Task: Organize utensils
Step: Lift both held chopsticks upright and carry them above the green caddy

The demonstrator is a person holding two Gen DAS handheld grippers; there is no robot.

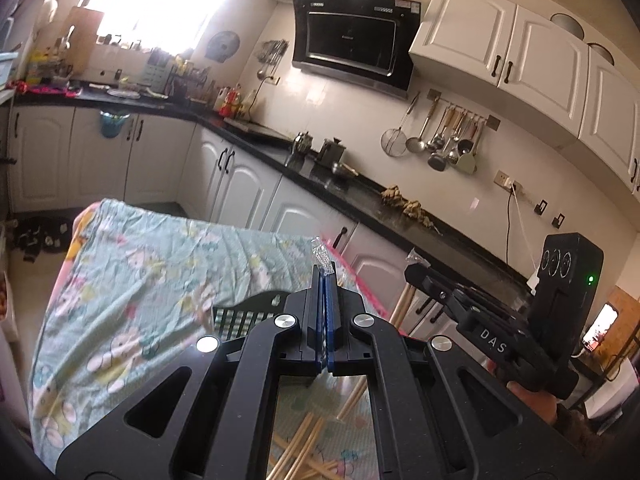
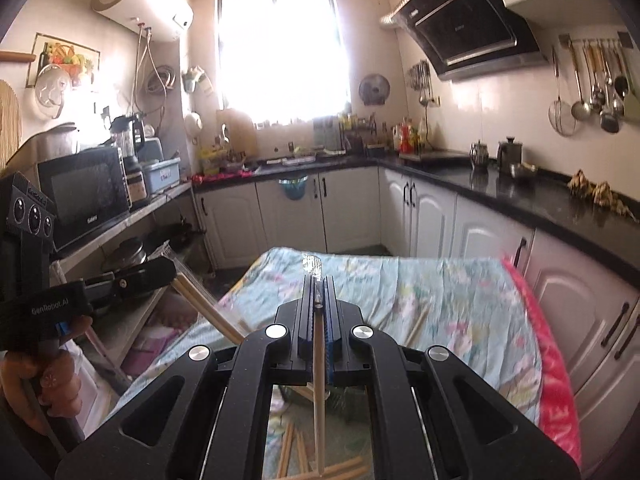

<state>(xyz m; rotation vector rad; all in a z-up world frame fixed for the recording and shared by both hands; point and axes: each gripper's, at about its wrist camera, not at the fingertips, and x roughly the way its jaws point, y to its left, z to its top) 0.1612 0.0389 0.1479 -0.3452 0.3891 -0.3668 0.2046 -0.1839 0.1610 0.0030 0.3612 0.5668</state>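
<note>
My left gripper [image 1: 323,274] is shut on a strip of clear plastic wrapper [image 1: 321,254] that sticks out past its tips. In the right wrist view this gripper [image 2: 166,264] is at the left, with wooden chopsticks [image 2: 204,308] slanting down from it. My right gripper [image 2: 319,280] is shut on a wooden chopstick [image 2: 318,380] in a clear wrapper that hangs down between the jaws. In the left wrist view it [image 1: 414,270] is at the right, chopsticks [image 1: 402,306] hanging below it. Both are raised above the table. Several loose chopsticks [image 1: 300,448] [image 2: 294,452] lie on the cloth below.
The table has a teal floral cloth [image 1: 160,264] [image 2: 440,292] with a pink edge [image 2: 556,380]. A black perforated holder [image 1: 240,318] lies on it. One more chopstick [image 2: 418,322] lies further out. A black counter [image 2: 540,200] runs along the right; a microwave [image 2: 84,192] stands left.
</note>
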